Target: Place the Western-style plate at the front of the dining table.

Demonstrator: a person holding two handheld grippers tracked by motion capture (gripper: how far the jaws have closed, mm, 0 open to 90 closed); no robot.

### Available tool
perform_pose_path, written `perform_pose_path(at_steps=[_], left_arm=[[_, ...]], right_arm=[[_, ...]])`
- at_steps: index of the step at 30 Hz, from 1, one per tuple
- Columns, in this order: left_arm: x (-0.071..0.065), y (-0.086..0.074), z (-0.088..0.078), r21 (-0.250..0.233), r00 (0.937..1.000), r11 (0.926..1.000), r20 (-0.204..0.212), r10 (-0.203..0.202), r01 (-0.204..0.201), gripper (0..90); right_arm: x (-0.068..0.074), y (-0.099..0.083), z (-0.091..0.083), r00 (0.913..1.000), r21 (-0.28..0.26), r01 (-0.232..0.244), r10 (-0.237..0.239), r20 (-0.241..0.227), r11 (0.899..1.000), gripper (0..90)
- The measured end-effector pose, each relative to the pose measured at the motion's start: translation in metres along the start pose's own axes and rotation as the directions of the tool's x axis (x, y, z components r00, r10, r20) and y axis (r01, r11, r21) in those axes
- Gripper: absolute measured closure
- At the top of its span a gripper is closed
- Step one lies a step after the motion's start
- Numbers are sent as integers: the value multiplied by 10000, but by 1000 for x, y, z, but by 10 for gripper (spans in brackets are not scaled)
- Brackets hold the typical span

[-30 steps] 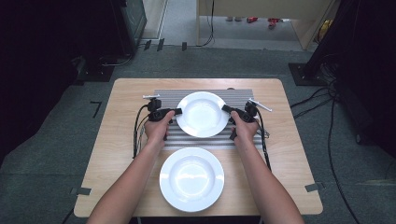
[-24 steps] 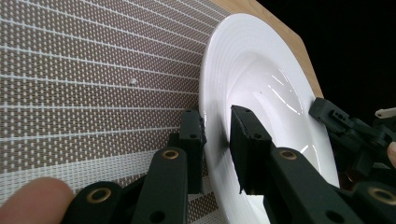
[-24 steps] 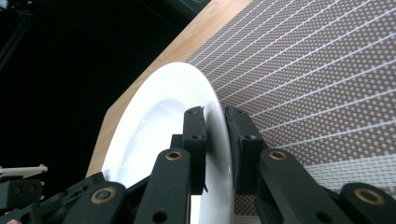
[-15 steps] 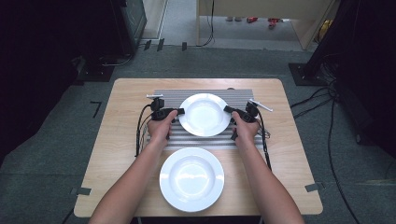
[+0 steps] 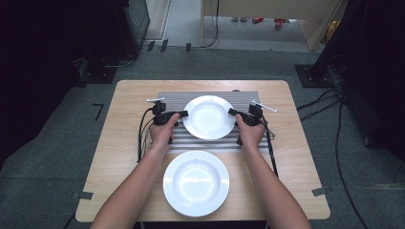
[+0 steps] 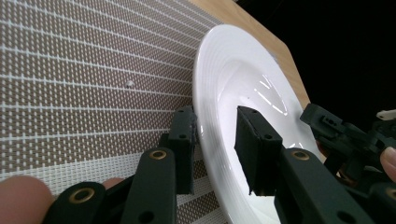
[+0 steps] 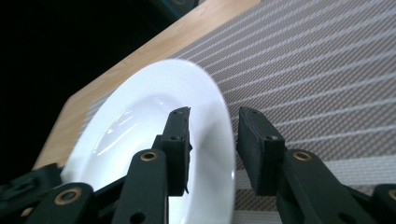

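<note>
The far plate [image 5: 208,117] lies in the upper middle of the high view on the striped placemat [image 5: 172,98], with a gripper at each side of its rim. In the left gripper view its rim [image 6: 205,140] passes between the two black jaws; these have just been opening, and a gap shows between the right-hand pad and the white surface, so they stand apart and loose around the rim. In the right gripper view the rim [image 7: 219,140] likewise sits between the jaws, which have also just been opening and stand apart with mat visible in the gap.

In the high view the left gripper [image 5: 183,114] meets the plate's left edge and the right gripper [image 5: 232,112] its right edge. A second plate [image 5: 196,183] rests lower in the frame, on the bare wooden table [image 5: 124,143], between the person's forearms.
</note>
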State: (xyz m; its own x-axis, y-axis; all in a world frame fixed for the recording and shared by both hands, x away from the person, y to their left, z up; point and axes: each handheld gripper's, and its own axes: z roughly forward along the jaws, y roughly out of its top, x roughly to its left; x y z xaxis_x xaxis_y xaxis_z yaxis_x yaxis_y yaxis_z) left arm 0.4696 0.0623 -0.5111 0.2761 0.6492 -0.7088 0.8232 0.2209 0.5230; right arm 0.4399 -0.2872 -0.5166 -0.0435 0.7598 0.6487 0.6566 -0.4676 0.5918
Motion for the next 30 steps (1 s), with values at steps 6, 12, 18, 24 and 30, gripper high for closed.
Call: perform_pose_path(at_steps=[6, 12, 18, 24, 30], left_arm=[[-10, 2, -8, -321, 9985, 9983, -245, 484, -492, 554], [-29, 7, -23, -713, 9888, 9866, -383, 1443, -1467, 495], [-38, 8, -38, -985, 9726, 9684, -655, 2233, -2289, 460], [-40, 6, -55, -1190, 9648, 9581, -677, 2541, -2607, 418], [-44, -2, -88, -1389, 9529, 9431, -711, 2948, -3021, 374]], right_arm=[[6, 11, -7, 9971, 285, 730, -723, -241, 9969, 561], [24, 23, -17, 9866, 304, 1628, -1624, -151, 9862, 503], [35, 34, -29, 9671, 582, 2544, -2540, -145, 9653, 428], [43, 39, -41, 9461, 490, 3234, -3238, 5, 9450, 391], [39, 45, -64, 9379, 521, 3454, -3465, 136, 9370, 317]])
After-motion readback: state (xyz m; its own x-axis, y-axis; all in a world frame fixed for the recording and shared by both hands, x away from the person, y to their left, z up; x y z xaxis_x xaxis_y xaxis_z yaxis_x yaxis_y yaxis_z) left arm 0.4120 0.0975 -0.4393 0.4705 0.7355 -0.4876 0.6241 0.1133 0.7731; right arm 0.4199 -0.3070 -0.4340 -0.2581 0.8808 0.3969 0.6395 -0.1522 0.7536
